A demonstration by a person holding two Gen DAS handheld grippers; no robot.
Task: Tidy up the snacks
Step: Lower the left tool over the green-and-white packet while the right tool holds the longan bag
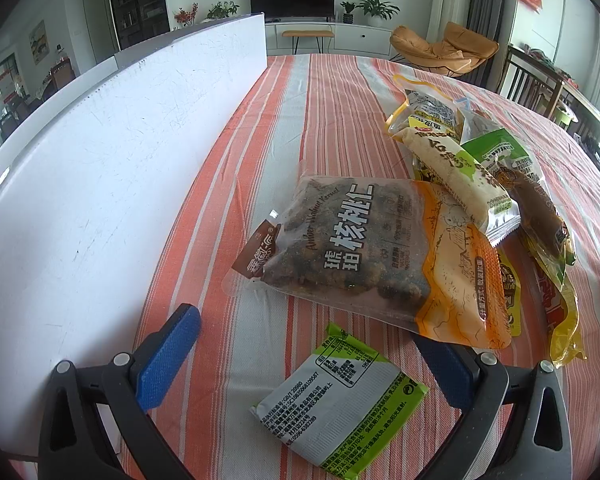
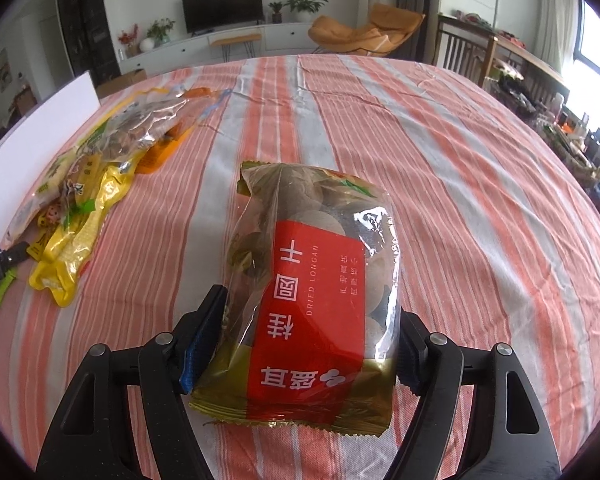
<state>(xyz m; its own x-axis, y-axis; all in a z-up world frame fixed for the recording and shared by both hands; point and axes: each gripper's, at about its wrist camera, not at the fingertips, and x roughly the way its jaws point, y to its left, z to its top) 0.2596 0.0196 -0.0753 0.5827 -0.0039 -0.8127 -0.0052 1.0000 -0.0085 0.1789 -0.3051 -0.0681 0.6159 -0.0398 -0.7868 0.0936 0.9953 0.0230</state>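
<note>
Orange-and-white striped cloth covers the table in both wrist views. In the right wrist view, the right gripper fills the lower centre of the frame, its jaws set wide with a clear bag of dried longan between them; the bag bears a red label and rests on the cloth, and both blue pads sit against its sides, though a firm squeeze cannot be confirmed. A heap of other snack packets lies at the left of that frame, well apart from the bag.

In the left wrist view, the left gripper stands wide open at the bottom of the frame, holding nothing. A small green-and-white packet lies flat on the cloth between its fingers, apart from both. Just above it sits a walnut kernel bag, with more packets piled at the right. A white board stands along the left side.
</note>
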